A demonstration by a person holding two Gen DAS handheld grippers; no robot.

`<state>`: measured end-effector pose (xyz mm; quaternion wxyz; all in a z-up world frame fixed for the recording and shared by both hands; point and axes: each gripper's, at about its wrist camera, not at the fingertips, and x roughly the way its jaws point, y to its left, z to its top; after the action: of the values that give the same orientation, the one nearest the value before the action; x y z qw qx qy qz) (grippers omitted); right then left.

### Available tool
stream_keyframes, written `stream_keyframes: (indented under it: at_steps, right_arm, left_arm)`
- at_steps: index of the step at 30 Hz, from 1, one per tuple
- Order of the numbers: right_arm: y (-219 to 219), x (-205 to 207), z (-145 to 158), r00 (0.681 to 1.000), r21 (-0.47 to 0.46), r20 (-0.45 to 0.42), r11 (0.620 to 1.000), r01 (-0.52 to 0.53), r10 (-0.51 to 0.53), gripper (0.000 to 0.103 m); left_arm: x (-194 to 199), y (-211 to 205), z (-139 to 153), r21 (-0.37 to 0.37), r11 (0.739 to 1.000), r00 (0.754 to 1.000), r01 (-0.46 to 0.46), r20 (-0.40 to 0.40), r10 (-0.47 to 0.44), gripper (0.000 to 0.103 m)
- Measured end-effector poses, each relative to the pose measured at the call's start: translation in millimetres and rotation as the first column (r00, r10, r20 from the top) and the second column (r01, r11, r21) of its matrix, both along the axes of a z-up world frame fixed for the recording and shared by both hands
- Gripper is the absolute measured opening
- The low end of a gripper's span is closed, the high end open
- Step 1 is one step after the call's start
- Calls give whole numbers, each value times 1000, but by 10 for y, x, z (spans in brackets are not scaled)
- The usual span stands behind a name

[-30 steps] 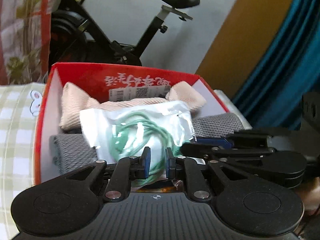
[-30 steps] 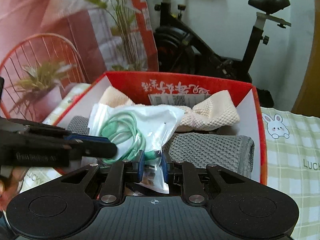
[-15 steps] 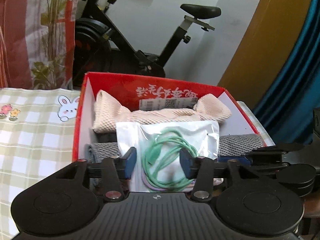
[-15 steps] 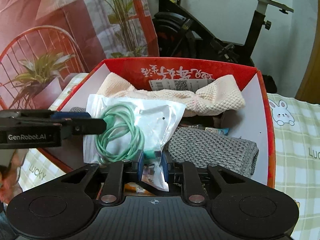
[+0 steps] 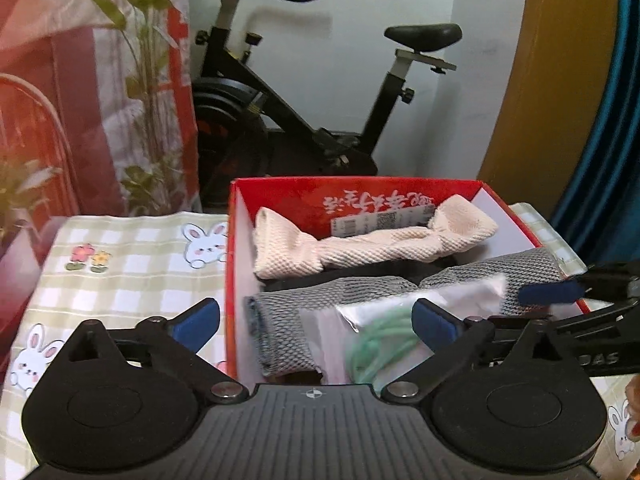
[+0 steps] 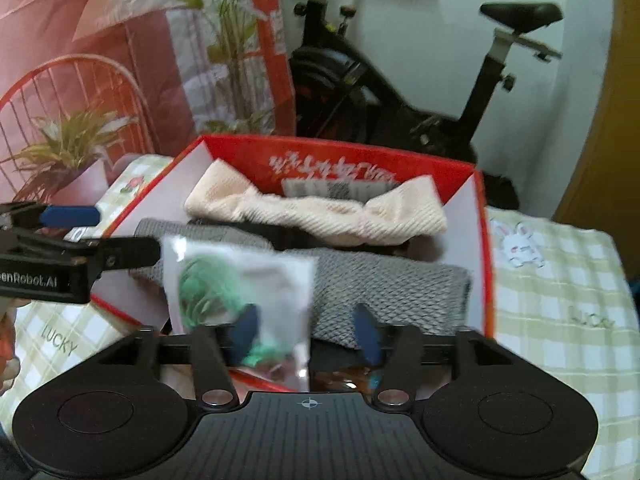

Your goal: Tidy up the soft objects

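Observation:
A red box (image 5: 232,240) (image 6: 486,240) holds a peach knitted cloth (image 5: 360,244) (image 6: 320,212) at the back and a grey knitted cloth (image 5: 320,300) (image 6: 392,284) in front. A clear bag with a green cable (image 5: 380,336) (image 6: 224,284) lies on the grey cloth at the box's near side. My left gripper (image 5: 316,322) is open wide just before the box. My right gripper (image 6: 306,332) is open, its fingers on either side of the bag's near edge and apart from it.
The box stands on a checked rabbit-print cloth (image 5: 120,272) (image 6: 560,300). An exercise bike (image 5: 300,120) stands behind the table, a red patterned curtain (image 5: 80,100) to the left, and a blue curtain (image 5: 600,140) to the right.
Both grippers were shut on the cable bag. The left one opened first and drew back; the right one has now opened too. The bag has dropped onto the grey cloth.

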<state>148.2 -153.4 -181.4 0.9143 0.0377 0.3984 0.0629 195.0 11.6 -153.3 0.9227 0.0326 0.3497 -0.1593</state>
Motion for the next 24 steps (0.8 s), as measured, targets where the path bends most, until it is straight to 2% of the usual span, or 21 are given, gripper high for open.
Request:
stream_keyframes:
  at_steps: [1, 5, 8, 15, 19, 24]
  right_arm:
    - [-6, -25, 27, 1000, -4, 12, 1000, 8, -8, 68]
    - [-11, -140, 143, 998, -19, 54, 999, 30, -29, 95]
    - [10, -238, 246, 996, -33, 87, 999, 40, -37, 102]
    - [41, -487, 497, 986, -37, 156, 997, 68, -62, 103]
    - [48, -645, 657, 976, -19, 199, 996, 90, -84, 103]
    - [61, -917, 898, 956, 1, 268, 992, 127, -122, 103]
  left_arm:
    - [-23, 19, 19, -2, 1000, 1000, -9, 7, 9, 103]
    - [-109, 89, 107, -11, 999, 999, -41, 22, 41, 103]
    - [-160, 146, 180, -17, 998, 997, -65, 27, 65, 103]
    - [-422, 265, 405, -50, 994, 989, -93, 113, 98, 103]
    - [-647, 320, 594, -70, 994, 975, -90, 199, 102, 103]
    - [-890, 330, 865, -79, 993, 959, -87, 264, 105, 103]
